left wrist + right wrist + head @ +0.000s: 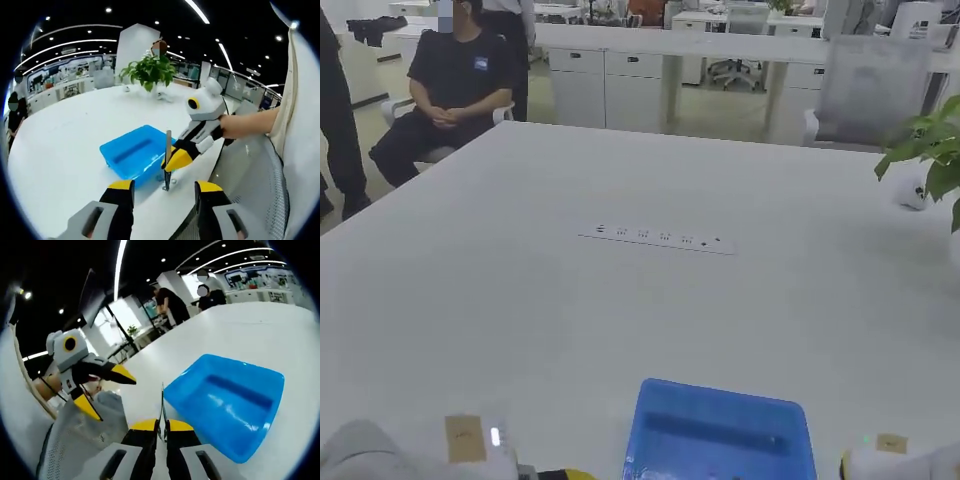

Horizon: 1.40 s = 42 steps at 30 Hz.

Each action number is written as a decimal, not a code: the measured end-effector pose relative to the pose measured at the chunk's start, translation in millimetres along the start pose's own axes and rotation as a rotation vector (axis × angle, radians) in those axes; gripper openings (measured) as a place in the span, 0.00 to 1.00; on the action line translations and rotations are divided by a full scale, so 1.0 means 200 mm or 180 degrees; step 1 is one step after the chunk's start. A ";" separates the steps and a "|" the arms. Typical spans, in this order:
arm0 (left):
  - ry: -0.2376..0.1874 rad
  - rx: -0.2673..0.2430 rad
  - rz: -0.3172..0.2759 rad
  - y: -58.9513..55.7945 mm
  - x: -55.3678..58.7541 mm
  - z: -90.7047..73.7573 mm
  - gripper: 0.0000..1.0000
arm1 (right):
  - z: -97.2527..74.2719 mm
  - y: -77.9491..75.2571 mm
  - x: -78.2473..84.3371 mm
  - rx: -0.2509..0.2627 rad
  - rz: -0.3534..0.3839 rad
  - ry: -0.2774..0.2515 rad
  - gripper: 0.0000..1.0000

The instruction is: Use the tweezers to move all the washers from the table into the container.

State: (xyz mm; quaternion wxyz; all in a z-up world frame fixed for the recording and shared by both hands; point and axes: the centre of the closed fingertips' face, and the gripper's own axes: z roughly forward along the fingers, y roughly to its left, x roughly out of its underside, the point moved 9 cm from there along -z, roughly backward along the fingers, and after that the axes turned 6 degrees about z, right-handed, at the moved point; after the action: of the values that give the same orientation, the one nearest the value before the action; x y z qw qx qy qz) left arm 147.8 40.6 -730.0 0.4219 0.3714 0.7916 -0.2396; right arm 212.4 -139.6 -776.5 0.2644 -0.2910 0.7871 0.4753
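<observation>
While the right tongs [161,429] pinch the tweezers [162,400] — upright, just beside the container [235,400] — the left tongs [165,186] are spread.

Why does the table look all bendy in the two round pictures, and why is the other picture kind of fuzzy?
Head view: soft and a bit blurred all over, so the blue container and power strip lack crisp edges. Left gripper view: sharper, but the fisheye lens bends the table and ceiling lights into curves. Right gripper view: same bending, plus pale glare on the container's shiny bottom.
</observation>
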 end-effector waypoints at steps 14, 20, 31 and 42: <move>-0.0798 -0.0798 -0.0013 0.03 -0.01 -0.11 0.71 | -0.19 0.07 -0.11 0.0017 -0.0185 -0.0492 0.03; -0.0634 -0.0919 0.0049 0.04 0.01 -0.09 0.84 | -0.27 0.07 -0.17 0.0178 -0.0263 -0.0678 0.03; -0.0507 -0.0962 -0.0035 0.05 0.04 -0.08 0.94 | -0.31 -0.04 -0.23 0.0975 -0.0759 -0.0696 0.03; -0.0742 -0.1292 -0.0094 0.09 0.02 -0.12 0.94 | -0.27 -0.18 -0.21 0.1179 -0.0922 -0.0386 0.03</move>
State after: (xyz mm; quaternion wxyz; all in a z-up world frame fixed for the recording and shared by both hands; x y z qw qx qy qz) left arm 148.0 69.7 -721.9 0.5730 0.2371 0.7748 -0.1229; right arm 259.6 -192.9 -748.0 0.4254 -0.3184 0.7936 0.2965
